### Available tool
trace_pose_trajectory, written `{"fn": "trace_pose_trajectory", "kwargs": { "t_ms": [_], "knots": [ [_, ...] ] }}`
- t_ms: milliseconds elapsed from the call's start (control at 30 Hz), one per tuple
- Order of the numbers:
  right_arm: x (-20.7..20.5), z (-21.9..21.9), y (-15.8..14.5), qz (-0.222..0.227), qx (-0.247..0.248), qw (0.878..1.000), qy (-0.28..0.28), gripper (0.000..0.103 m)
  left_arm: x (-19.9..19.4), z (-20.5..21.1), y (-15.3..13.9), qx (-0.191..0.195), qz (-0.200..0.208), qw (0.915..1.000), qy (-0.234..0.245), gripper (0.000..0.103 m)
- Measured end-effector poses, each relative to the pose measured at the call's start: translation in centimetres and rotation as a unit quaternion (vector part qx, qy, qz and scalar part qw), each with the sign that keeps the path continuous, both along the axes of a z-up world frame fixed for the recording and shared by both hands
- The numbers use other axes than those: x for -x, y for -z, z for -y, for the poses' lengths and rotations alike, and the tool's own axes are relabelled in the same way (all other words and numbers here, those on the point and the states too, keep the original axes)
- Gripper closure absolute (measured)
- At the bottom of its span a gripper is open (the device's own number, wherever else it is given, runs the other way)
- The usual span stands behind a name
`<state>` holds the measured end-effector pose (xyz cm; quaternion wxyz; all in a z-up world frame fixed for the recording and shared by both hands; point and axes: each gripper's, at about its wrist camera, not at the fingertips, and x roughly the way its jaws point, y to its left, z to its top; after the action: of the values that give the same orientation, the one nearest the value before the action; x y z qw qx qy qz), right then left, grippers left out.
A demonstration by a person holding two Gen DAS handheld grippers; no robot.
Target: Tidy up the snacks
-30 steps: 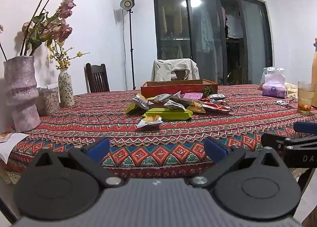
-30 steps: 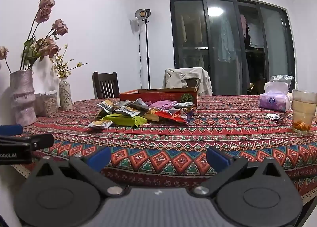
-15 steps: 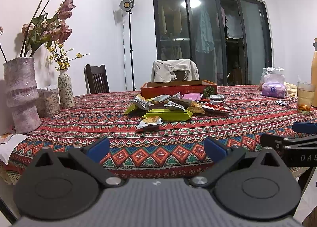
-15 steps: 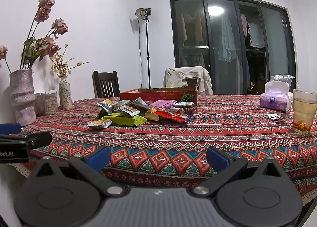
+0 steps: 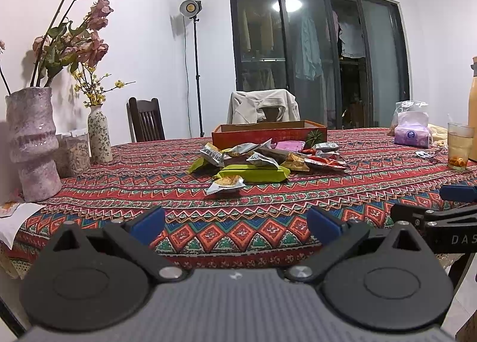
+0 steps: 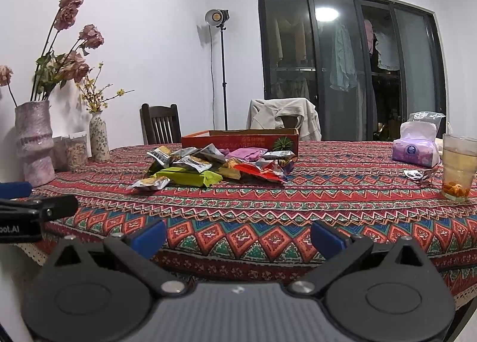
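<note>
A pile of snack packets (image 5: 265, 158) lies mid-table, with a long green pack (image 5: 253, 175) and a small silver packet (image 5: 225, 185) at its front; the pile also shows in the right wrist view (image 6: 214, 163). Behind it stands a shallow red cardboard box (image 5: 268, 133), also in the right wrist view (image 6: 238, 140). My left gripper (image 5: 235, 227) is open and empty at the table's near edge. My right gripper (image 6: 237, 237) is open and empty beside it, and also shows in the left wrist view (image 5: 441, 216).
The table carries a patterned red cloth (image 5: 238, 231). At the left stand a large pink vase (image 5: 32, 145), a jar (image 5: 74, 151) and a small vase (image 5: 100, 136). At the right are a tissue pack (image 6: 417, 148), a glass of drink (image 6: 457, 172) and a bottle (image 5: 472, 109). Chairs stand behind.
Both grippers have risen very slightly; the table appears a bit lower in both views. Nothing on the table has moved.
</note>
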<state>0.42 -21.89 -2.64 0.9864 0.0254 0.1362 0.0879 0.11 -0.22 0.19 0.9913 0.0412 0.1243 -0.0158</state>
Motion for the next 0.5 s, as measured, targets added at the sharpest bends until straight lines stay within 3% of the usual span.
{"fn": "trace_pose_trajectory", "kwargs": {
  "t_ms": [500],
  "knots": [
    [0.08, 0.06, 0.18, -0.001, 0.000, 1.000, 0.000, 0.000, 0.06, -0.01, -0.01, 0.000, 0.000, 1.0000, 0.000, 0.000]
  ]
}}
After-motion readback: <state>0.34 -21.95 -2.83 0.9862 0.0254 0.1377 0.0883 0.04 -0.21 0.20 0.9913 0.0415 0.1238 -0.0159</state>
